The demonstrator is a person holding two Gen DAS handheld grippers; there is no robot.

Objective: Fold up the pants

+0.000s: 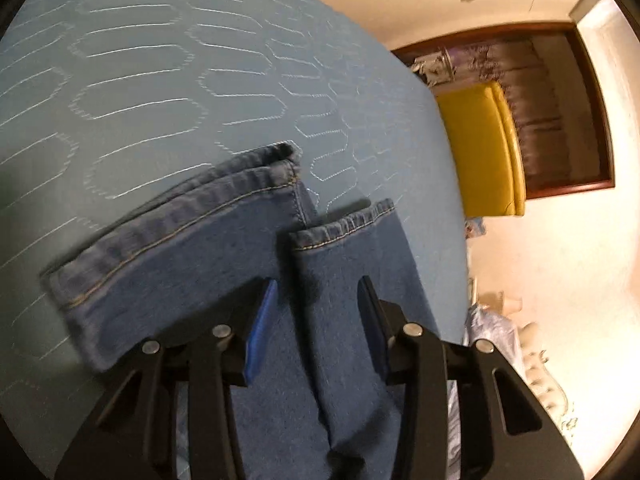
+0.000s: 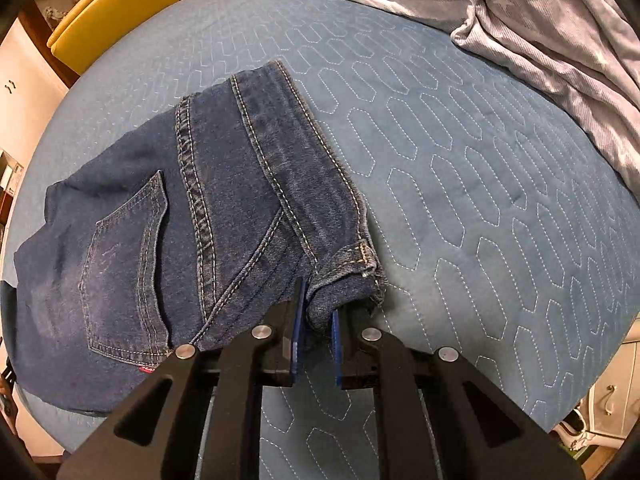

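Note:
Dark blue jeans (image 2: 224, 184) lie on a blue quilted bedspread (image 2: 460, 180), seat side up with a back pocket (image 2: 124, 264) showing. My right gripper (image 2: 317, 320) is shut on the near corner of the waistband (image 2: 352, 264), and denim is bunched between its blue pads. In the left wrist view the two leg ends lie side by side, one hem (image 1: 180, 232) to the left and the other hem (image 1: 348, 224) to the right. My left gripper (image 1: 316, 300) hovers open over the legs, its fingers spread wide with nothing pinched between them.
A crumpled pale blue blanket with stars (image 2: 540, 32) covers the far right of the bed. A yellow chair (image 1: 480, 148) stands past the bed's edge by a dark wooden frame (image 1: 568, 184). A white drawer unit (image 2: 608, 396) sits below the right edge.

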